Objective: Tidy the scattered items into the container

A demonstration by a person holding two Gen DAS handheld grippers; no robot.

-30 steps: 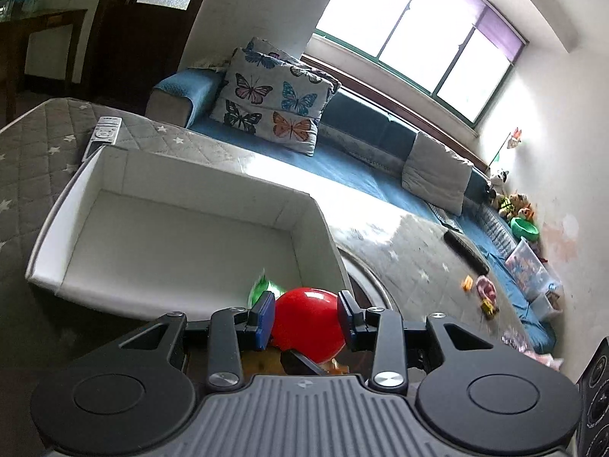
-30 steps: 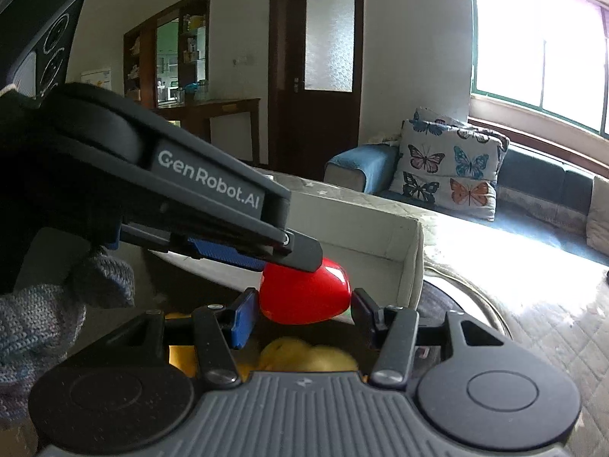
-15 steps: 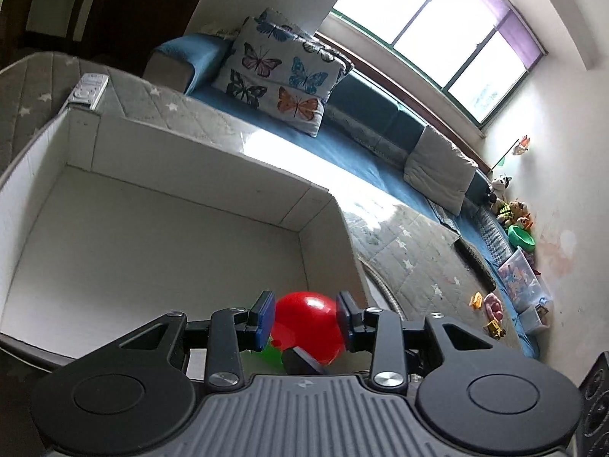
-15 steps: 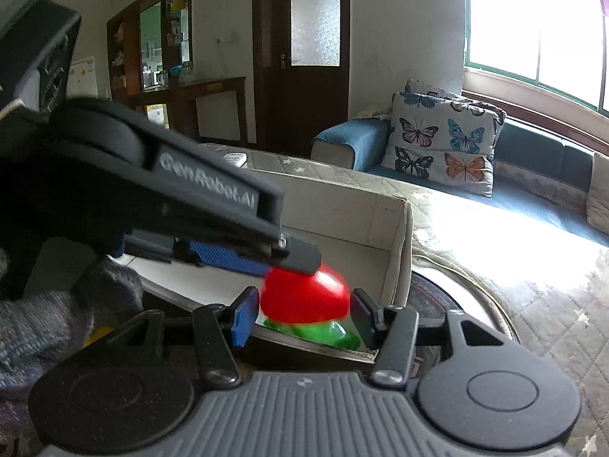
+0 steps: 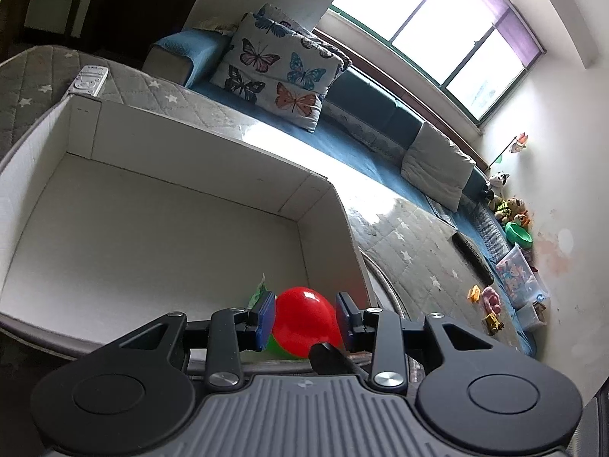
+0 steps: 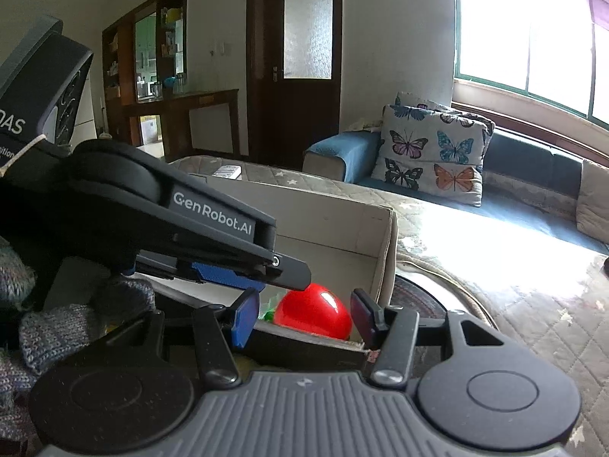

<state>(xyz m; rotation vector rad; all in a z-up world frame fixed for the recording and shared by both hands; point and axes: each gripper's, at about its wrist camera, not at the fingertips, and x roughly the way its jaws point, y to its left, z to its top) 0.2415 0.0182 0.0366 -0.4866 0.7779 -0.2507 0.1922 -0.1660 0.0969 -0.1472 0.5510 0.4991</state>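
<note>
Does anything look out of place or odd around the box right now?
Nothing spilled or damaged. The left gripper holds the red toy at the near right corner of the white box. Only strays: a remote on the quilted cover beyond the box, and small toys scattered by the far wall.

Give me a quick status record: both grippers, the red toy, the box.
left gripper: shut on the glossy red plastic toy fruit with green leaves
toy position: inside the white cardboard box, near corner; floor contact unclear
right gripper: open, empty, just outside that corner
box contents: nothing else visible
outside box: white remote control on the grey quilted cover
</note>
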